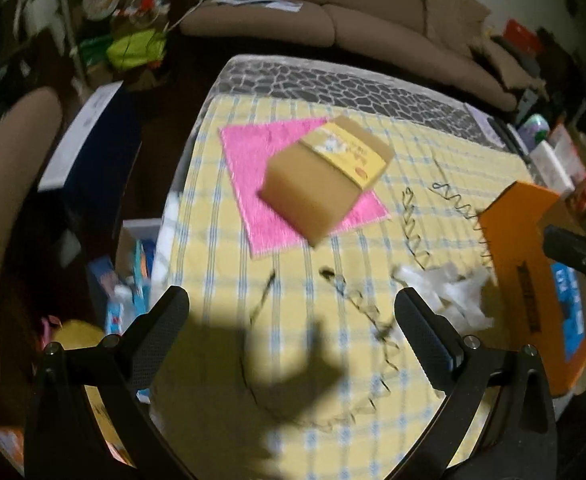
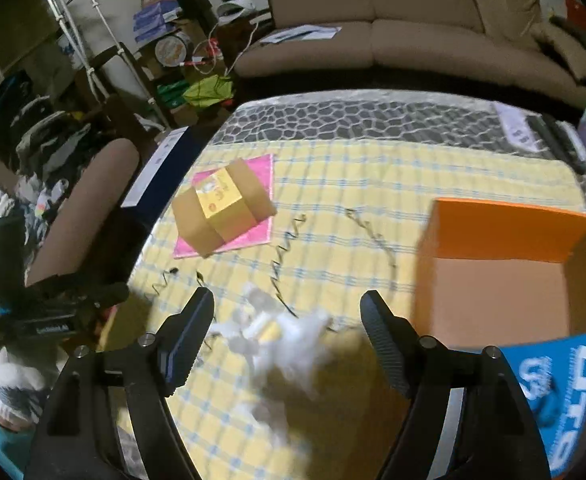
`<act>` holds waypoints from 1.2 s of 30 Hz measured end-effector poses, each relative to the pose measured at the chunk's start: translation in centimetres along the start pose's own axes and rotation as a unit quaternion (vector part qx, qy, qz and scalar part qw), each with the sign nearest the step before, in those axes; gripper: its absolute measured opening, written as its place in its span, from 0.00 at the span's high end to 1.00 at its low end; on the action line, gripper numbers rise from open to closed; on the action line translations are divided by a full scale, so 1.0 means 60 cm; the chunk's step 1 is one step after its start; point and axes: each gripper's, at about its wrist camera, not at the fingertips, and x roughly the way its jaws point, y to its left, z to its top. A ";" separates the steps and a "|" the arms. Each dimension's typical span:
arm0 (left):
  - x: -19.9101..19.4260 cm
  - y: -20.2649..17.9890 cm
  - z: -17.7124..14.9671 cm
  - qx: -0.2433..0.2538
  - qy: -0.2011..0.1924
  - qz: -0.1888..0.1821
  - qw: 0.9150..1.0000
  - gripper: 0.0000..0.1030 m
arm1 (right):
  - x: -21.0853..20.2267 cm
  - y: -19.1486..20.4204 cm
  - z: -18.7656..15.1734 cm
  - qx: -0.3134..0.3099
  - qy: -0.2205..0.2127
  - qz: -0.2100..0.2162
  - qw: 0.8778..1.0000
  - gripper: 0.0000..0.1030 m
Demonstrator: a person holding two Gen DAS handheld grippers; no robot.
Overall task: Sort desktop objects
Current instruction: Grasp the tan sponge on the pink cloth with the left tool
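Now both tongs apart and empty, left tongs (image 1: pixel 291 307), right tongs (image 2: pixel 287 310) over white wad (image 2: pixel 293 332)

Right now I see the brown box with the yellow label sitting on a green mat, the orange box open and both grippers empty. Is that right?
Not quite: the mat under the brown box is pink, not green, as the right wrist view shows. The rest holds: the orange box is open, and the left gripper and right gripper are both empty.
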 end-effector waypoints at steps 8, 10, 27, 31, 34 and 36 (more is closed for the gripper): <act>0.080 -0.019 0.059 0.077 -0.006 0.019 0.997 0.00 | 0.096 -0.002 0.068 0.034 0.025 0.035 0.999 0.25; 0.097 -0.016 0.070 0.077 -0.005 0.015 0.997 0.00 | 0.118 -0.002 0.087 0.036 0.030 0.039 0.998 0.25; 0.144 -0.008 0.093 0.088 -0.006 -0.035 0.996 0.00 | 0.235 -0.024 0.132 0.072 0.062 0.069 0.993 0.25; 0.146 0.016 0.099 0.063 0.000 -0.057 0.996 0.00 | 0.243 -0.034 0.129 0.074 0.067 0.069 0.993 0.25; 0.152 0.002 0.098 0.082 0.000 -0.053 0.995 0.00 | 0.249 -0.032 0.127 0.089 0.065 0.087 0.990 0.25; 0.168 -0.014 0.096 0.102 0.013 -0.035 0.994 0.00 | 0.253 -0.024 0.126 0.089 0.068 0.092 0.989 0.25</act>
